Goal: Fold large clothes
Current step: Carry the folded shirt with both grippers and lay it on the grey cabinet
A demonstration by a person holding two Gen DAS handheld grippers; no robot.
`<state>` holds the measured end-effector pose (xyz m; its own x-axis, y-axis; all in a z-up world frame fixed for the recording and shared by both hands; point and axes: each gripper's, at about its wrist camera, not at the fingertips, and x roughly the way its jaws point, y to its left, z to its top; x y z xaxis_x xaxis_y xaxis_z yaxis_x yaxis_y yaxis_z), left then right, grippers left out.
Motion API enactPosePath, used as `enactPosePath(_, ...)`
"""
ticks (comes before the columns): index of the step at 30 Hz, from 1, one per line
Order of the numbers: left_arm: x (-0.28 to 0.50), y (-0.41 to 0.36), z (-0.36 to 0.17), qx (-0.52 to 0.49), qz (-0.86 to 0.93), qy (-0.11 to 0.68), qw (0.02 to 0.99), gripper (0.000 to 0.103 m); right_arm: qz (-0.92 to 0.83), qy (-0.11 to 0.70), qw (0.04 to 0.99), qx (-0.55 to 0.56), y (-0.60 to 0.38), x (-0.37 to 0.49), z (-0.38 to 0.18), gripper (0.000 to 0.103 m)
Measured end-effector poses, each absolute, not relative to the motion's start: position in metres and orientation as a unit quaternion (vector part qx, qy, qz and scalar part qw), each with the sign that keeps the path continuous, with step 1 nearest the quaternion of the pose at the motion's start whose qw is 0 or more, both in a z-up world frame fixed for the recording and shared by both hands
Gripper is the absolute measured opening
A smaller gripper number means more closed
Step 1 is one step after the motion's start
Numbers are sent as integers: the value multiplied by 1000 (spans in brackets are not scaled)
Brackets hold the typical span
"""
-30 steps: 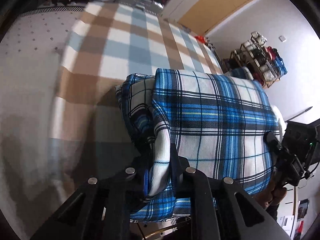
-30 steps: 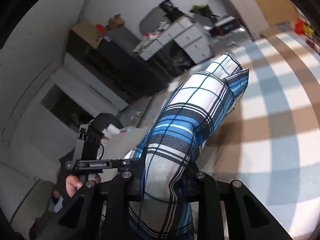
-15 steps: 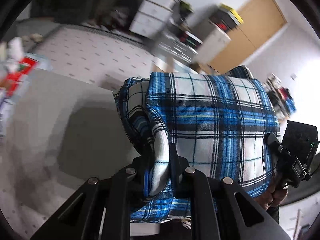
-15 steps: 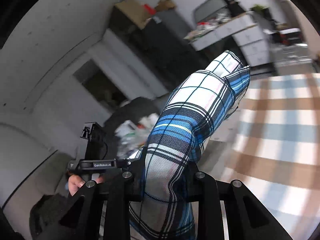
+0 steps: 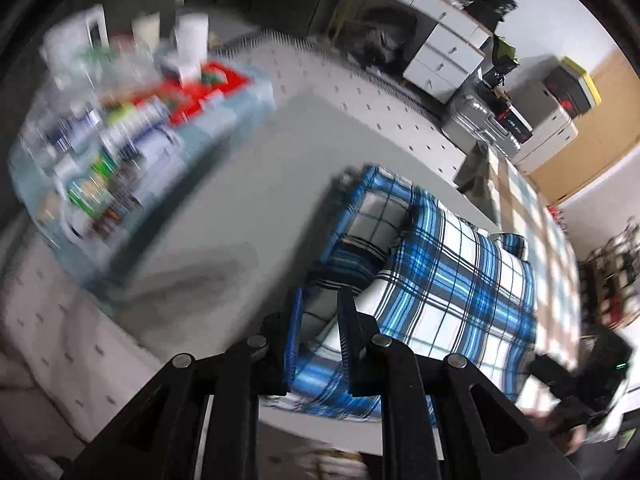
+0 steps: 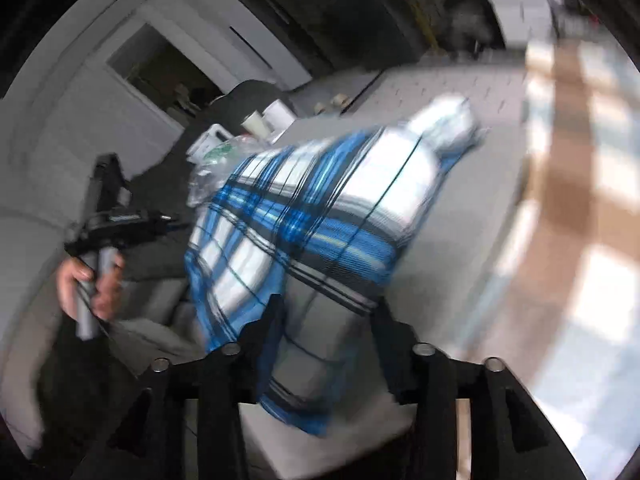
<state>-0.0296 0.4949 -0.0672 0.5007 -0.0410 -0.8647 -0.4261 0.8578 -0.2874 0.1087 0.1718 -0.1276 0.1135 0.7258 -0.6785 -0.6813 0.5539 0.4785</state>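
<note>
Folded plaid garment (image 5: 448,276) lies on the grey counter (image 5: 248,200) in our left wrist view, beside a blurred tray of clutter (image 5: 120,128); our left claw (image 5: 316,316) has a hem between its nearly closed jaws, which are just starting to part. In the right wrist view the garment (image 6: 304,216) streaks with motion, and our right claw (image 6: 328,312) is spreading, its jaws already clear of the cloth between them. We judge it best to release both sides evenly and draw back low, so the folds stay stacked.
</note>
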Motion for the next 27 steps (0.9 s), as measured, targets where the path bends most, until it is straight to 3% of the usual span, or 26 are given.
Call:
enactPosePath(1,-32,485,-57,-230,108,475,843,16,468,446,763,-10,165,104,-117,55)
enactPosePath(4,-22,464,-44,-193,62,460,865,24,463,415,782,-48,158,100,-97,57)
enactPosePath(6,-11,448,-48,-168,41,463,869,36,462,411,783,-61,169,99,-83,57)
enactPosePath(10,22,421,-90,-110,44,515,849,37,453,396,792,-106,209,100,-67,57)
enactPosePath(15,38,438,-141,-178,43,539,822,36,434,446,767,-159,250,118,-93,46)
enactPosePath(19,32,454,-136,-213,39,543,811,36,406,460,759,-218,267,115,-129,46)
enactPosePath(27,65,433,-86,-135,35,520,843,37,486,441,733,-177,243,78,-90,40)
